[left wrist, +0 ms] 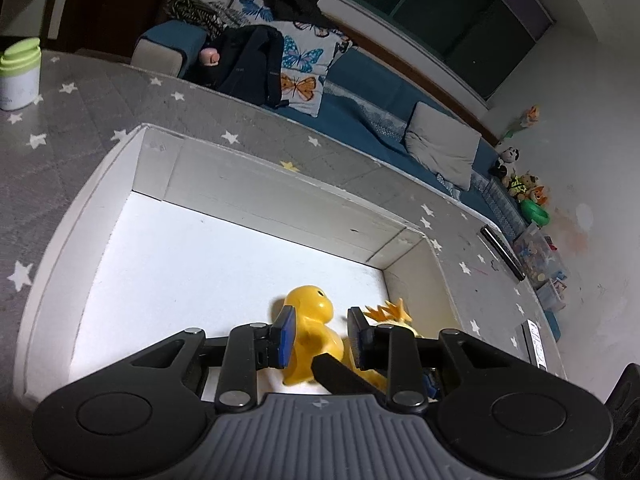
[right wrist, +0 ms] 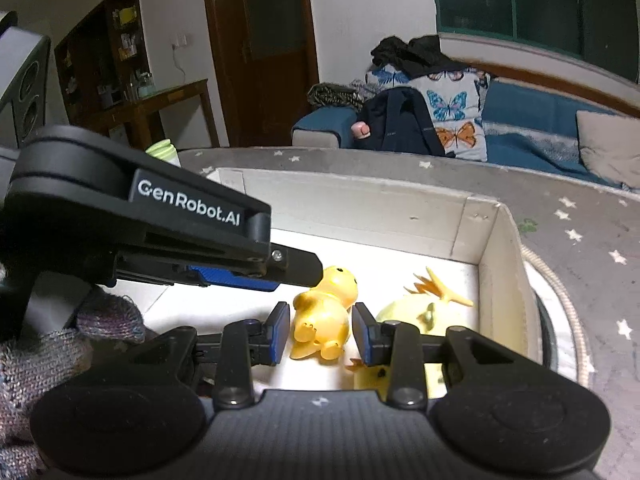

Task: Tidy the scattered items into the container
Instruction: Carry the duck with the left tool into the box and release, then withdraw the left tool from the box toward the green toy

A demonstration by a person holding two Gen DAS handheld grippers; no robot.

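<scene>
Pale yellow toy [right wrist: 404, 312] partly gripper-hidden

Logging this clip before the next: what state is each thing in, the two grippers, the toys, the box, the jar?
Left gripper: open, around the yellow toy.
Right gripper: open, pads either side of the toy.
Yellow toy: lying in the box.
Spiky toy: lying in the box, beside it.
Box: open-topped, on the star mat.
Jar: upright, lid on.
</scene>
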